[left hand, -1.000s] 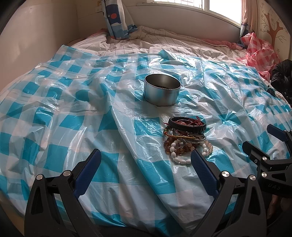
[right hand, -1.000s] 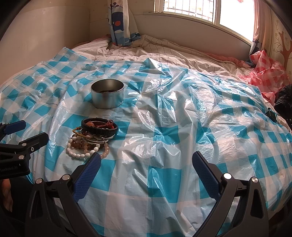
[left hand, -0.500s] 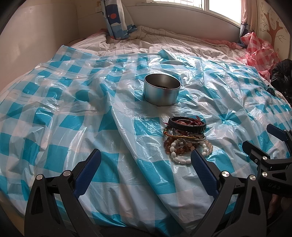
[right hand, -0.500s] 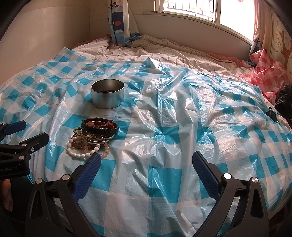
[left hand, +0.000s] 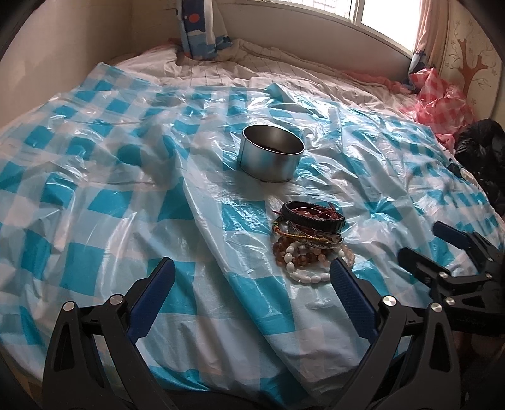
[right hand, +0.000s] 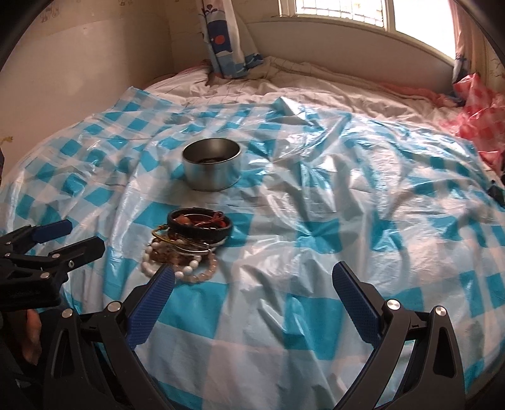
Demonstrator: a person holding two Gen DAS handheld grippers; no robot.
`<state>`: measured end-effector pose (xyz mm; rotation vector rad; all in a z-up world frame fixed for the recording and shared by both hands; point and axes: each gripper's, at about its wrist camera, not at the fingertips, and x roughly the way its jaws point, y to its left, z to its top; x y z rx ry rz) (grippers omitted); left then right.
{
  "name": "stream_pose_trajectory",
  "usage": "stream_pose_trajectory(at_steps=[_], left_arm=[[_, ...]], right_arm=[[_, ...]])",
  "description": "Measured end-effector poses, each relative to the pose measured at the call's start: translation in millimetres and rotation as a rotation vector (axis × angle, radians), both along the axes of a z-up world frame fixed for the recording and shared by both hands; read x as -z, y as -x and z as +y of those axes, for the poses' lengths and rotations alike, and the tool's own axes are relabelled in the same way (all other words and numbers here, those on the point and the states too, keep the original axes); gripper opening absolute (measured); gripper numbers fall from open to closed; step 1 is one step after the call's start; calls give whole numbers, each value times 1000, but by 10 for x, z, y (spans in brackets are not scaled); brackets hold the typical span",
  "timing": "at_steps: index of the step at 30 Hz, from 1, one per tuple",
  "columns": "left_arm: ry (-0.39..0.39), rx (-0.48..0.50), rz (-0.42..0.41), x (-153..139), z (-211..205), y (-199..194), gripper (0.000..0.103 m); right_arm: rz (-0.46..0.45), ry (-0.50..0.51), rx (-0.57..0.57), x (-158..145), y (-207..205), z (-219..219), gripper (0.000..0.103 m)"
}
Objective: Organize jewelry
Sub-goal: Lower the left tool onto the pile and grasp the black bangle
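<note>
Both views have tilted slightly; bracelet pile [left hand: 309,243] stays flat near the bed's front edge, before the upright tin [left hand: 271,157]. Left tongs [left hand: 249,284] and right tongs [right hand: 252,285] gape (empty).

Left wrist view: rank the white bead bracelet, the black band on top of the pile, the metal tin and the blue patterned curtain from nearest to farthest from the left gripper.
1. White bead bracelet: front of the pile, beside the left gripper's right finger.
2. Black band: top of the pile, just behind.
3. Metal tin: farther back on the checked sheet.
4. Blue patterned curtain: at the back wall.
</note>
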<state>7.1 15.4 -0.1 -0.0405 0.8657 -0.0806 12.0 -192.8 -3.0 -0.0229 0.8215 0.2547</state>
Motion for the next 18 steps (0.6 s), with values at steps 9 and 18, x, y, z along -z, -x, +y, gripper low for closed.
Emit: stream_pose_trajectory(at_steps=[9, 18], left_arm=[[34, 63, -85, -62, -129, -386, 88], [68, 51, 116, 209, -254, -1072, 54]], right_arm=[[-12, 3, 11, 57, -260, 79, 96], [-21, -76, 136, 59, -340, -191, 96]])
